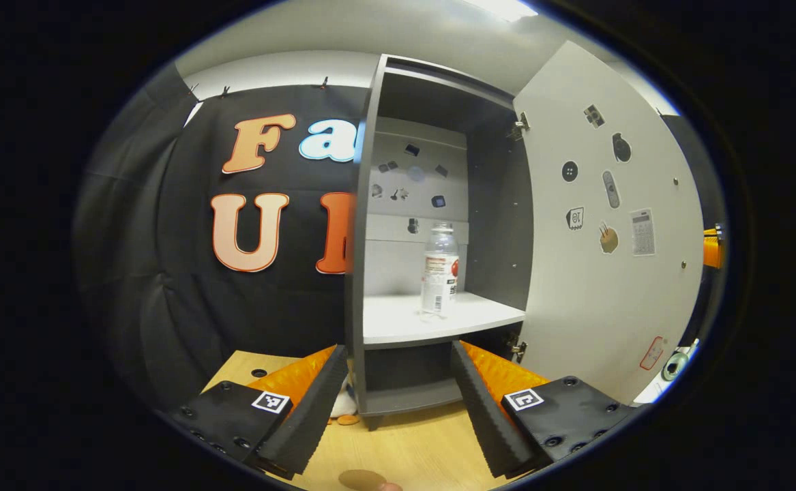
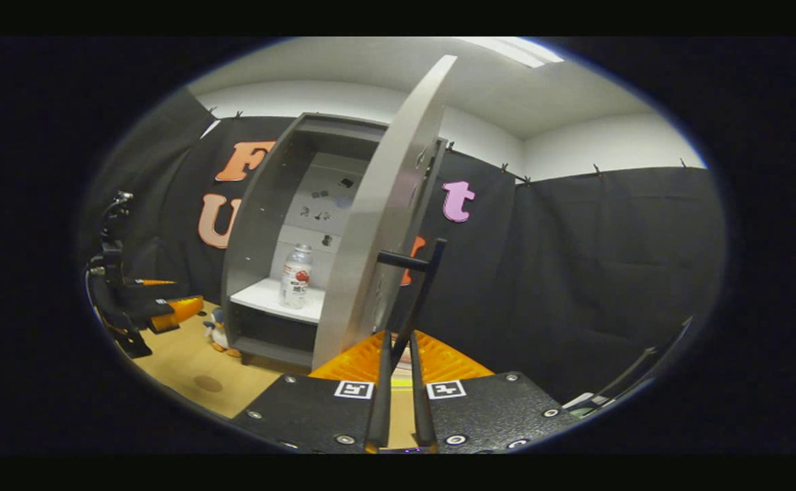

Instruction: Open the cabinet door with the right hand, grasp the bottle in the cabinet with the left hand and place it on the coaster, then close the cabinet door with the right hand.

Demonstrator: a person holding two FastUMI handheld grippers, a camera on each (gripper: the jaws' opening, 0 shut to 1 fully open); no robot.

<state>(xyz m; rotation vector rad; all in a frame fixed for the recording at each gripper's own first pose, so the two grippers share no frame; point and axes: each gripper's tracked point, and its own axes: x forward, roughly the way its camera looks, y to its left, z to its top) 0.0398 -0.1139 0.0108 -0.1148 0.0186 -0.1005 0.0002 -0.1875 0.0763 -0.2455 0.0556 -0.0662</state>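
Note:
The grey cabinet (image 1: 370,204) stands with its door (image 1: 602,225) swung wide to the right. A clear bottle (image 1: 438,269) with a white label stands upright on the white shelf (image 1: 398,324). My left gripper (image 1: 398,402) is open, low in front of the shelf and short of the bottle. A brown round coaster (image 1: 363,479) lies on the wooden table just under it. In the right gripper view the door (image 2: 384,204) is edge-on, and my right gripper (image 2: 401,361) is shut on its black handle (image 2: 415,293). The bottle (image 2: 295,276), the coaster (image 2: 208,383) and the left gripper (image 2: 159,310) are at the left.
A small penguin toy (image 2: 217,331) stands on the wooden table (image 2: 179,361) by the cabinet's left foot. Small stickers dot the inside of the door and the cabinet's back wall. Black cloth walls close the booth behind and to the right.

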